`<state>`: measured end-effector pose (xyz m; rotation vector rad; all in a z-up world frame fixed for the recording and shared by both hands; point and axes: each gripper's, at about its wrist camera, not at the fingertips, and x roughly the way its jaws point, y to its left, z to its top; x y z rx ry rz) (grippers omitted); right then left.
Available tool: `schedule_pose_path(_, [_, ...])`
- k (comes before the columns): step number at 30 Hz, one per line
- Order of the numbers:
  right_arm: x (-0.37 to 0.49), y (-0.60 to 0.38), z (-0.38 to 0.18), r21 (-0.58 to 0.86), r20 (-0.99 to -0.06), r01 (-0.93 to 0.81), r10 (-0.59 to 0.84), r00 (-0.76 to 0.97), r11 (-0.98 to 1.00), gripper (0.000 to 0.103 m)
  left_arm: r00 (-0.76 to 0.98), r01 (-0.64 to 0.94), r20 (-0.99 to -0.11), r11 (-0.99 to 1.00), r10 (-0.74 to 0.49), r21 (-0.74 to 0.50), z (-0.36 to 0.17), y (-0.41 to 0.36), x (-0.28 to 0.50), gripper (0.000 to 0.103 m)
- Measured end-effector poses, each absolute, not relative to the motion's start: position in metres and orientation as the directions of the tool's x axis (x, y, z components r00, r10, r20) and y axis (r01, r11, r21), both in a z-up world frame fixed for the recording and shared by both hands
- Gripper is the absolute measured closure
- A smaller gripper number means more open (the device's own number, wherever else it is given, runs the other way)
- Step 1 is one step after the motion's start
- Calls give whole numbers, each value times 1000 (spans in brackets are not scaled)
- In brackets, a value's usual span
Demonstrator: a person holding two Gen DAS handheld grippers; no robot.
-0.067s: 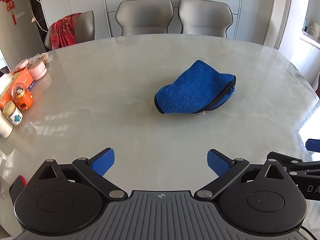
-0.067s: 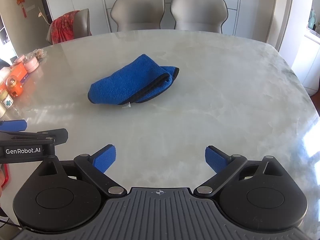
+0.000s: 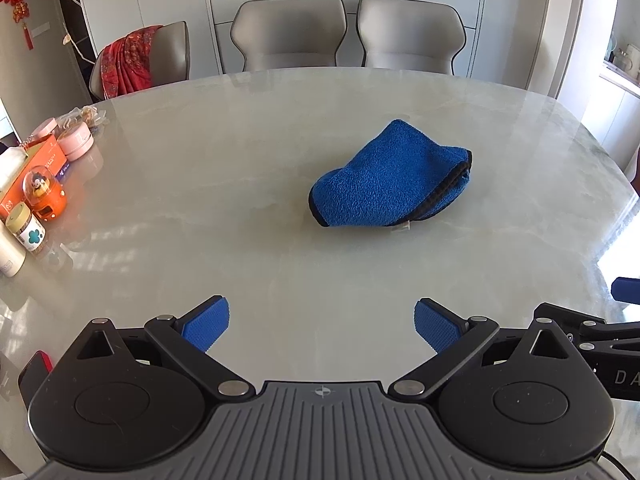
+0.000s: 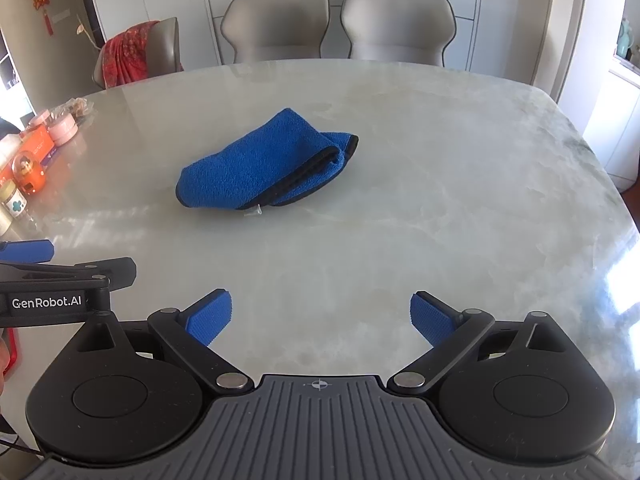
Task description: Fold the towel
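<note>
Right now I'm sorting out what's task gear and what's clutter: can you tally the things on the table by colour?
Blue: 1, the towel
Pink: 2, the round tins and
Orange: 2, the box and the domed toy
White and green: 1, the small jar
White: 1, the bottle, partly cut off
Total: 7

- Marble table (image 3: pixel 200 184) fills mid-frame.
- Two grey chairs (image 3: pixel 290 32) stand top centre.
- A third chair with red cloth (image 3: pixel 128 60) stands upper left.
- Orange box (image 3: pixel 30 172), pink tins (image 3: pixel 78 142), orange toy (image 3: pixel 42 194) and jar (image 3: pixel 26 228) sit at left edge.
</note>
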<state>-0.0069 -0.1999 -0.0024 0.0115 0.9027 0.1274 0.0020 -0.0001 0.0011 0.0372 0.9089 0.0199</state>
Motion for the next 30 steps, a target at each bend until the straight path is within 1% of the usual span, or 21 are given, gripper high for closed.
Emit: schedule_pose_path(30, [-9,-201,-6,57,-787,-105,109,607,993,5,609,-8,-793,999,33,36,0,4,0,2])
